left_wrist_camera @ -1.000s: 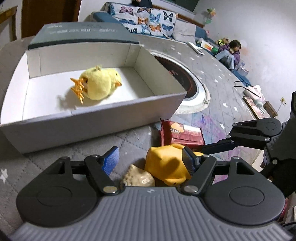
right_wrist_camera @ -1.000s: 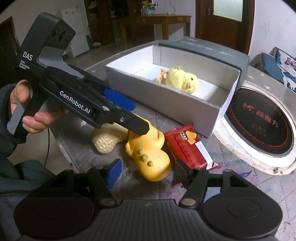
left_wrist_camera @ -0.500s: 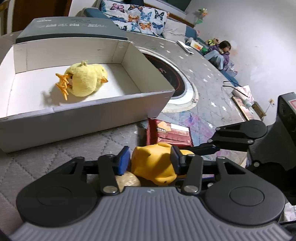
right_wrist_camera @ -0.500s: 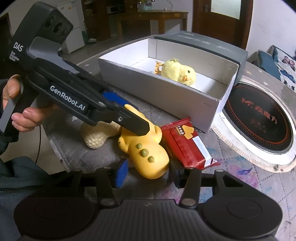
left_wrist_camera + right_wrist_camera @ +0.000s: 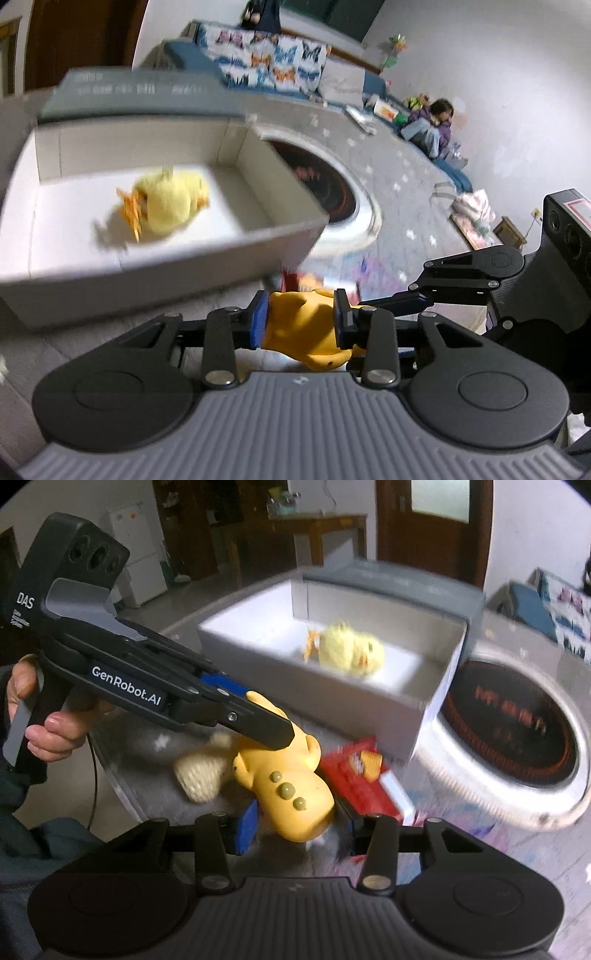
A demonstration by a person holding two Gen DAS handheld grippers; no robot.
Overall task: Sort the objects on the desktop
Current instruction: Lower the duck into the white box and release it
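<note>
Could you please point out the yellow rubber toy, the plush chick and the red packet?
yellow rubber toy [image 5: 291,794]: right wrist view, on its spotted body.
plush chick [image 5: 351,651]: right wrist view, on its fluffy body.
red packet [image 5: 354,779]: right wrist view, on its red top face.

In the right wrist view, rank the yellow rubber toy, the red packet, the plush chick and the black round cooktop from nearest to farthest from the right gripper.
1. Yellow rubber toy: between the open fingers of the right gripper.
2. Red packet: just beyond, to the right.
3. Plush chick and cooktop: too close to call; the chick lies ahead inside the white box, the cooktop off to the far right.
</note>
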